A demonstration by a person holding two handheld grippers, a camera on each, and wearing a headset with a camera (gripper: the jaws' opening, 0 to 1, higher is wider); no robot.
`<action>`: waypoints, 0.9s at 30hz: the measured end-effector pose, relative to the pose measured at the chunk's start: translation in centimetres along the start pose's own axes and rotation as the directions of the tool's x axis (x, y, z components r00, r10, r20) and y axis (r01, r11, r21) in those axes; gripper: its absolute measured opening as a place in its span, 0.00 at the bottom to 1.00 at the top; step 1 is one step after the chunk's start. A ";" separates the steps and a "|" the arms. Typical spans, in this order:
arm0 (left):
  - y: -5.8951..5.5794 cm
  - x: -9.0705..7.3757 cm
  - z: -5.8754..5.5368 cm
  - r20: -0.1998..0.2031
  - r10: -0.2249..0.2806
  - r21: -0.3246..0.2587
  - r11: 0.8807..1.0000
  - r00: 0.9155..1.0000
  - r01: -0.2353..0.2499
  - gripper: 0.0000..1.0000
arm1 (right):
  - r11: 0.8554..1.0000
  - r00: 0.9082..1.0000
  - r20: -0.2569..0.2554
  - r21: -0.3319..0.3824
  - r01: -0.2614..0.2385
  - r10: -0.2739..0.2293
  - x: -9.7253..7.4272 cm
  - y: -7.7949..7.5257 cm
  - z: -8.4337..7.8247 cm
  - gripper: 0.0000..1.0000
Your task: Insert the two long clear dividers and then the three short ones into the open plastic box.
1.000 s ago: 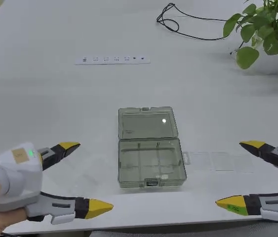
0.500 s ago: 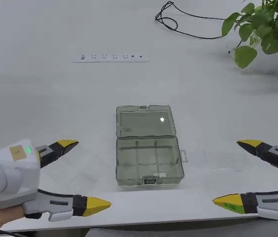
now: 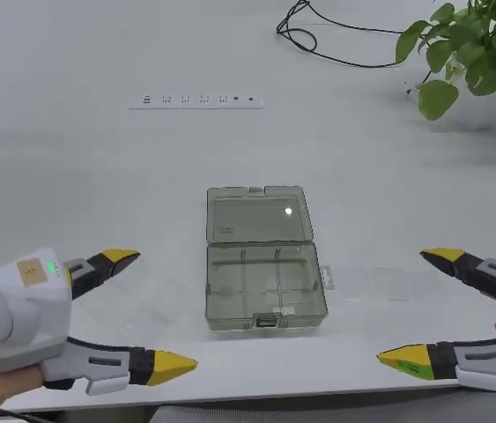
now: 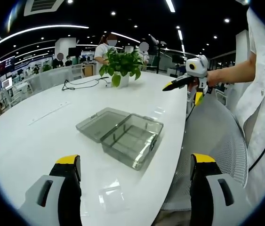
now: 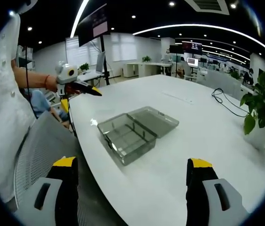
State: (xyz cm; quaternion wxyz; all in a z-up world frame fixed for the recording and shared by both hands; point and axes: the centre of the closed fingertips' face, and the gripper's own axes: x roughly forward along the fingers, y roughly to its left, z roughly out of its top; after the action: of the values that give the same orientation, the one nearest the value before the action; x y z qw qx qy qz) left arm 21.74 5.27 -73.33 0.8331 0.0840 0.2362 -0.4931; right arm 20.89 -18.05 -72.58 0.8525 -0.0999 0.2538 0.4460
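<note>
The smoky clear plastic box (image 3: 265, 286) lies open mid-table near the front edge, its lid (image 3: 258, 218) folded back flat. Faint lines cross its inside; whether they are dividers or slots I cannot tell. Clear flat divider pieces (image 3: 384, 284) lie on the table right of the box, and more clear pieces (image 3: 146, 295) lie left of it. My left gripper (image 3: 146, 310) hovers open over the left pieces, holding nothing. My right gripper (image 3: 422, 308) hovers open just right of the right pieces. The left gripper view has the box (image 4: 123, 134) and a clear piece (image 4: 111, 195).
A white power strip (image 3: 196, 101) lies far back, a black cable (image 3: 318, 40) coils beyond it, and a potted plant (image 3: 472, 48) stands at the back right. The table's front edge runs just below the box. A mesh chair (image 5: 43, 150) sits at the table edge.
The head camera has shifted slightly. Both grippers stay open at about the same places, and the box has not moved on the table.
</note>
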 end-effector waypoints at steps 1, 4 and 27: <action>0.0 0.0 0.0 0.000 0.000 0.000 1.000 1.000 0.000 0.99 | 1.000 1.000 0.001 0.000 0.000 0.000 0.0 0.0 0.0 0.96; -0.1 0.0 0.0 -0.001 -0.002 -0.001 1.000 1.000 0.002 0.99 | 1.000 1.000 0.001 0.002 -0.001 0.001 0.0 0.1 0.0 0.96; 0.3 0.5 0.1 -0.009 -0.010 -0.010 1.000 1.000 0.010 0.98 | 1.000 1.000 -0.001 0.005 -0.012 0.012 0.6 -0.2 0.5 0.96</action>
State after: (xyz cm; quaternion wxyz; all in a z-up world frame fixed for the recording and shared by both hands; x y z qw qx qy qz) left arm 22.18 5.02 -73.51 0.8300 0.0808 0.2428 -0.4957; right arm 21.52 -17.59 -72.45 0.8499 -0.0967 0.2560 0.4503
